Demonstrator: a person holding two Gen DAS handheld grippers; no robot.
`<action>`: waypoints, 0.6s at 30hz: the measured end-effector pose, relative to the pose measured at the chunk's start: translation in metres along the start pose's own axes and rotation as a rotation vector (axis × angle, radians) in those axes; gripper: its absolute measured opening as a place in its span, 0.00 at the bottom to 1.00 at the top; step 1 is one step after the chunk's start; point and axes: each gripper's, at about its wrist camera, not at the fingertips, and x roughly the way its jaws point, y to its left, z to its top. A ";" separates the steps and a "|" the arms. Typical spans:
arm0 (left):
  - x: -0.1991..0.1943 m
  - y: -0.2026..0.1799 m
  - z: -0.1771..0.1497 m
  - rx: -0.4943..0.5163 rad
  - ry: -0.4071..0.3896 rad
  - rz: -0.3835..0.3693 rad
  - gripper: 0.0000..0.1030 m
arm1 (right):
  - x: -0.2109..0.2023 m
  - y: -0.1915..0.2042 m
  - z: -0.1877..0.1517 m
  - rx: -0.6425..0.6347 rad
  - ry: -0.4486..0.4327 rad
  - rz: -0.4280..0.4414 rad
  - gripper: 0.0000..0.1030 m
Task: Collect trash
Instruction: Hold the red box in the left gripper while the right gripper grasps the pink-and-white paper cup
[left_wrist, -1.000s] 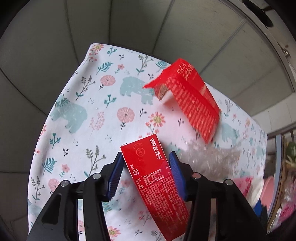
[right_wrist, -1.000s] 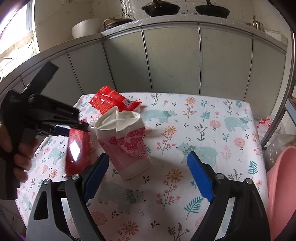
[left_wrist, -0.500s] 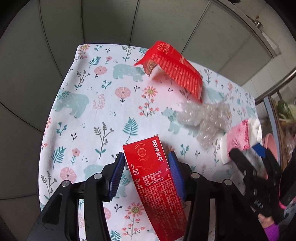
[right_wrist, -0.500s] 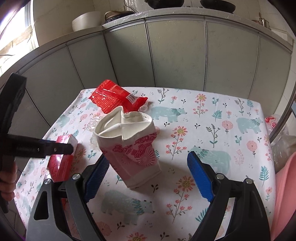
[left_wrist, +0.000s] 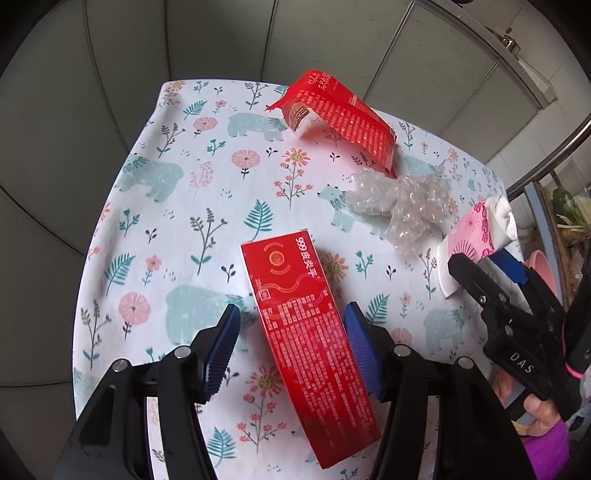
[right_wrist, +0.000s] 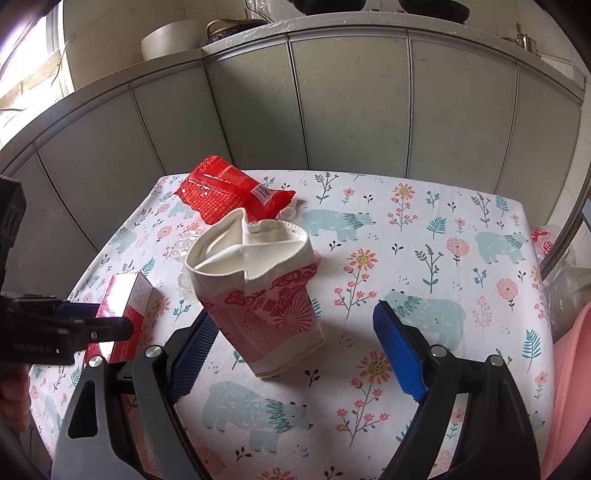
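"999皮炎平" on red box; "DAS" on right gripper

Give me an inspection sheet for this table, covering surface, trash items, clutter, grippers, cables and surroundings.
Surface: table covered by a floral bear-print cloth.
Job's things: red box, lying on the cloth; crushed paper cup, pink-patterned, dented rim; red wrapper, torn open; bubble wrap, crumpled, between wrapper and cup.
Clutter: nothing seen beyond the trash.
Grippers: left gripper astride the red box, jaws opening, a gap at the left pad; right gripper open, cup between its fingers, not gripped.
Cables: nothing seen.
Surroundings: grey cabinet doors behind; pans on the counter above; pink basin beside the table.
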 end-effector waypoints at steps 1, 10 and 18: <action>0.000 -0.003 -0.001 0.004 -0.008 0.014 0.56 | 0.000 0.000 0.000 0.001 -0.001 -0.001 0.83; 0.000 -0.018 -0.011 0.039 -0.087 0.117 0.56 | 0.006 0.006 0.000 -0.013 0.022 -0.018 0.52; 0.005 -0.018 -0.020 0.037 -0.128 0.112 0.48 | -0.002 0.009 -0.004 -0.026 0.022 -0.039 0.24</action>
